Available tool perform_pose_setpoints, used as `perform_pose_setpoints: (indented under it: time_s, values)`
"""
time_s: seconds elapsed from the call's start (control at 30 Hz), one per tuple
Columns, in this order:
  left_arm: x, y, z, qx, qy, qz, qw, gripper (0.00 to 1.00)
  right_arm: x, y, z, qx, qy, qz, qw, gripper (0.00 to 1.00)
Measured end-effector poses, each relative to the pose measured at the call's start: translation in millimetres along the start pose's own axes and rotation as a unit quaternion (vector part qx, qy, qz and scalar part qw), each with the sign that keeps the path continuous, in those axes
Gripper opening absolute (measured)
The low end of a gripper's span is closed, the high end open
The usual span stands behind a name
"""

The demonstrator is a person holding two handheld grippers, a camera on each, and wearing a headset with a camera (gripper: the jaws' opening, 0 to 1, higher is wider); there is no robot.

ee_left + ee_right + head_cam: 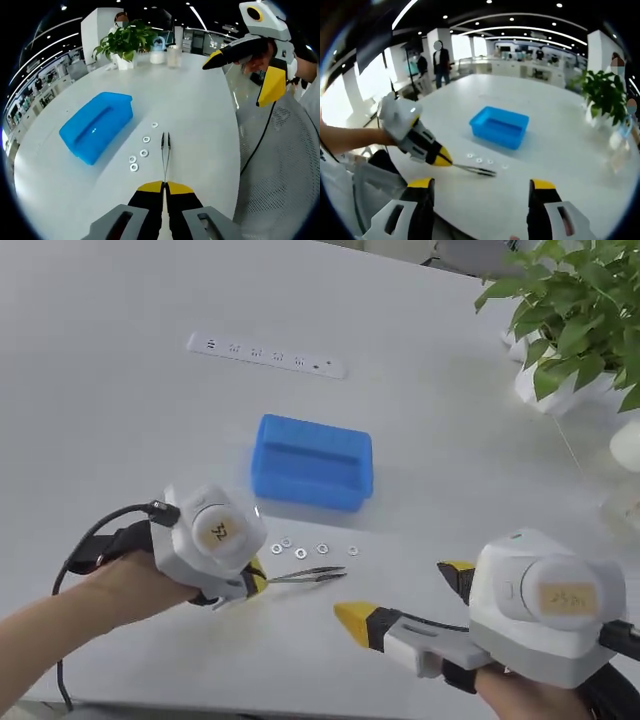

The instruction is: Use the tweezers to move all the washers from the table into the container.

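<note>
White tabletop (120, 420) holds a loose row of washers (144, 153) just before the blue container (312, 462), beside the tips of the tweezers (165, 150). The left gripper (165, 186) is clamped on the tweezers, whose tips look nearly closed and empty, though I cannot be sure; the right gripper (482, 184) gapes empty. Light, hard and slippery, a washer probably wants pinching across its ring, through the hole.
</note>
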State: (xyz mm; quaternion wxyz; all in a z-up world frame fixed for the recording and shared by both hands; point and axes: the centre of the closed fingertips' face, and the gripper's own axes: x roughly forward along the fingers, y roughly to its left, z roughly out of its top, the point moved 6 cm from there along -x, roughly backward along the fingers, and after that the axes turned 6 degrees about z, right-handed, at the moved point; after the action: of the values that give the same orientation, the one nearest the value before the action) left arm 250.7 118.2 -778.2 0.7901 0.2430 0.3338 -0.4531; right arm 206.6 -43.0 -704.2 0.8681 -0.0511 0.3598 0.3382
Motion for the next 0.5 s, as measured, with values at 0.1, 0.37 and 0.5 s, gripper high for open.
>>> perform_pose_setpoints:
  time_s: [0.1, 0.37, 0.5]
  values:
    - [-10.9, -3.1, 7.4, -0.001, 0.0, -0.002, 1.0, 0.0, 2.7, 4.1, -0.5, -0.011, -0.002, 0.011, 0.9999, 0.72]
    - [-38.5, -14.5, 29.5, 0.02, -0.037, 0.007, 0.9991, 0.0, 13.0, 21.1, 1.7, -0.016, -0.012, 0.063, 0.9978, 0.61]
    - [-47.3, -20.9, 38.0, 0.031, -0.046, -0.002, 0.9985, 0.0, 23.5, 33.8, 0.3, -0.027, -0.007, 0.089, 0.9957, 0.57]
